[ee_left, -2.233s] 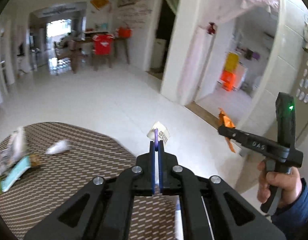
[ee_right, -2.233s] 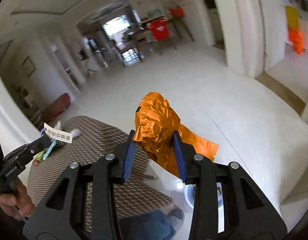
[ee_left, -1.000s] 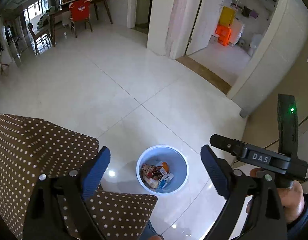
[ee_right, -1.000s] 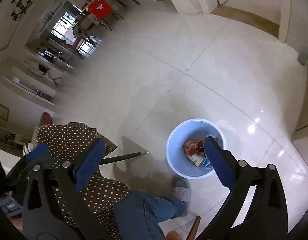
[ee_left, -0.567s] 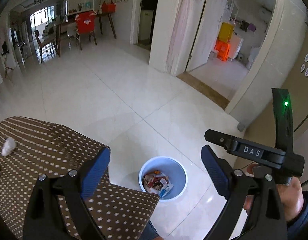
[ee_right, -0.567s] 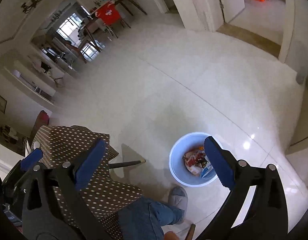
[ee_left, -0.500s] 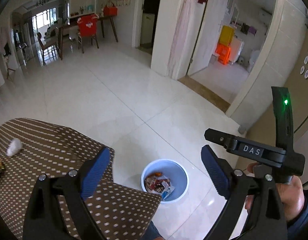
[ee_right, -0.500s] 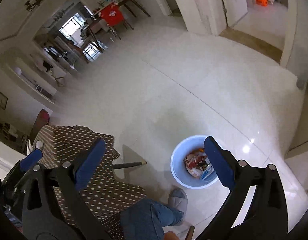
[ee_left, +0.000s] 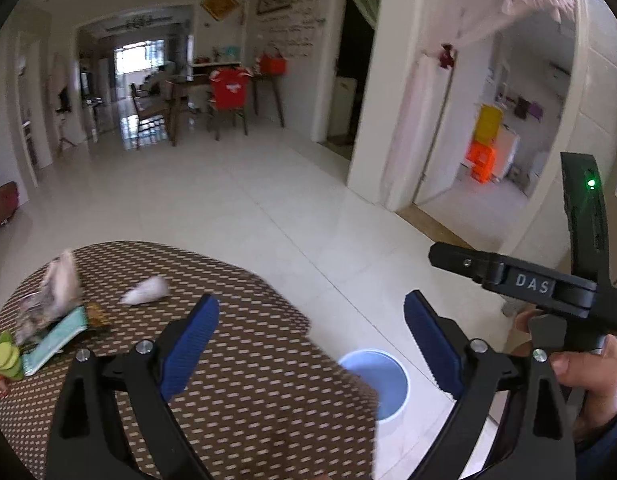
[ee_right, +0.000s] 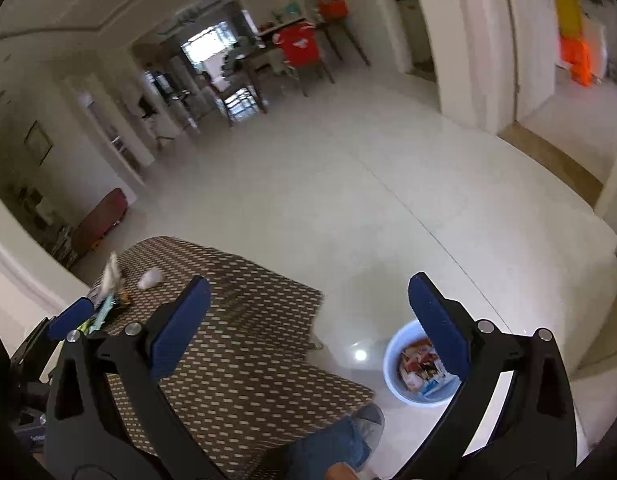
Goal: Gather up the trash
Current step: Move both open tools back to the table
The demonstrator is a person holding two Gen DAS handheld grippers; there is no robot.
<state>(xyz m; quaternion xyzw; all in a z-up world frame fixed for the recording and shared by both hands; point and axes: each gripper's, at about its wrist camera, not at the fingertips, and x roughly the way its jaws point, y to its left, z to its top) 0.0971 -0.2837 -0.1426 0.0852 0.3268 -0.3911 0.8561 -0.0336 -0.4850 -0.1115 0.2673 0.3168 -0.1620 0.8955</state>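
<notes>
left wrist view: the left gripper [ee_left: 310, 340] holds its blue-padded jaws spread wide with nothing between them, above the dotted brown surface [ee_left: 236, 380]. right gripper [ee_right: 308, 320] jaws gape empty too. near the surface's far left edge lies blurred trash: a crumpled white wad [ee_left: 145, 290], a silvery wrapper [ee_left: 48, 300], a teal packet [ee_left: 54, 344]. on the floor beside the surface's right edge stands a blue bin [ee_right: 418, 364] with wrappers inside.

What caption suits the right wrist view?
Open right gripper above polka-dot table; blue bin holds trash.
</notes>
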